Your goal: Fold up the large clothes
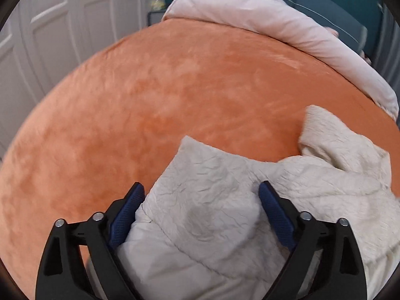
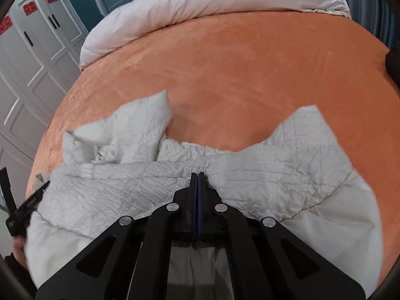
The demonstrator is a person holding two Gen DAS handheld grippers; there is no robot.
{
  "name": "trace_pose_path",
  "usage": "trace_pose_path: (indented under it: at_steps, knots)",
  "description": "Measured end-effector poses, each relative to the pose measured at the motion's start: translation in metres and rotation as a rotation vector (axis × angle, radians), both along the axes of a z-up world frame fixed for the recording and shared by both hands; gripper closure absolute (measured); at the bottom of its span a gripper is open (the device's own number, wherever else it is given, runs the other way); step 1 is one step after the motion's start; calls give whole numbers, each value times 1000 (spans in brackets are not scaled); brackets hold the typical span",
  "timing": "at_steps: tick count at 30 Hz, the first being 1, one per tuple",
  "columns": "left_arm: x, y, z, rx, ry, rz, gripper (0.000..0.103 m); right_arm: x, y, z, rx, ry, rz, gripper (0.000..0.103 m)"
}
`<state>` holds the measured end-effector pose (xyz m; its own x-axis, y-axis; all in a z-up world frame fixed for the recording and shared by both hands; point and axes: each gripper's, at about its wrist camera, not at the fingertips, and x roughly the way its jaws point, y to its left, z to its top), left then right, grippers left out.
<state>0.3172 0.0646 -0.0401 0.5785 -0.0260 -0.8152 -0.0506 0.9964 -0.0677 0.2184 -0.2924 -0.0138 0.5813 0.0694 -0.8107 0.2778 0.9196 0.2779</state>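
Observation:
A cream, crinkled quilted garment [image 1: 207,200] lies crumpled on the near part of an orange bed cover [image 1: 175,87]. My left gripper [image 1: 202,187] stands wide open over it, one sleeve-like fold of the cloth lying between the blue pads [image 1: 125,215]. In the right wrist view the garment [image 2: 275,165] spreads to both sides, with two corners pointing away. My right gripper [image 2: 197,175] is shut, its tips resting at a pucker in the cloth; whether any fabric is pinched I cannot tell. The left gripper [image 2: 25,207] and a hand show at the left edge.
A pale pink duvet [image 2: 200,0] is rolled back along the far side of the bed cover [image 2: 250,62]. White panelled wardrobe doors [image 2: 30,57] stand to the left, and a teal wall behind. The duvet [image 1: 275,22] also runs across the top right of the left view.

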Motion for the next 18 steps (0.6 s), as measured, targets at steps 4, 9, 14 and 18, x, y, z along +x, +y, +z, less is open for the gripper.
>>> trace_pose_path:
  at_steps: [4,9,14,18]
  knots:
    - [4,-1,-10,13,-3,9,5,-1,5,-12,-13,-16,3,103]
    - [7,0,-17,15,-4,16,5,-4,-1,-21,30,-43,-4,103]
    - [0,-3,-7,48,7,18,5,-4,3,-12,-5,-10,-4,103]
    - [-30,-8,29,125,-3,29,11,-31,27,42,-26,-46,-19,95]
